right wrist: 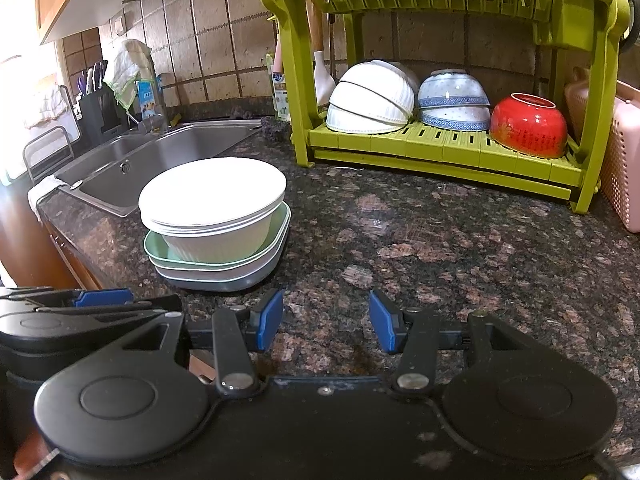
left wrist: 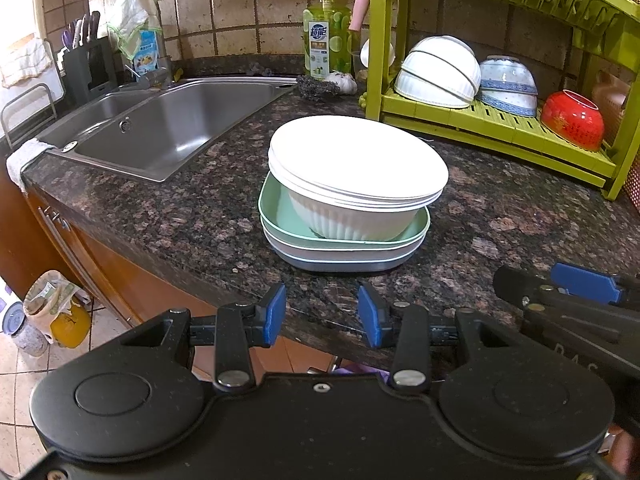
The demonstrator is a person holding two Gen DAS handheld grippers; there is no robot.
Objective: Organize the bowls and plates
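Observation:
On the granite counter stands a pile: white round plates point(left wrist: 356, 160) point(right wrist: 212, 190) on a white ribbed bowl point(left wrist: 344, 220) point(right wrist: 224, 244), inside stacked green and grey square dishes point(left wrist: 340, 248) point(right wrist: 224, 272). The green dish rack point(left wrist: 496, 128) point(right wrist: 440, 152) holds upturned white bowls point(left wrist: 438, 72) point(right wrist: 372, 98), blue-patterned bowls point(left wrist: 508, 86) point(right wrist: 454, 100) and a red bowl point(left wrist: 572, 120) point(right wrist: 528, 124). My left gripper point(left wrist: 322, 316) is open at the counter's near edge, short of the pile. My right gripper point(right wrist: 326, 320) is open over bare counter, right of the pile.
A steel double sink point(left wrist: 168, 124) point(right wrist: 160, 152) lies left of the pile. A soap bottle point(left wrist: 326, 28) and scrubber point(left wrist: 318, 88) sit behind it. A pink basket point(right wrist: 624, 160) stands right of the rack. Bare counter point(right wrist: 420, 232) lies between pile and rack.

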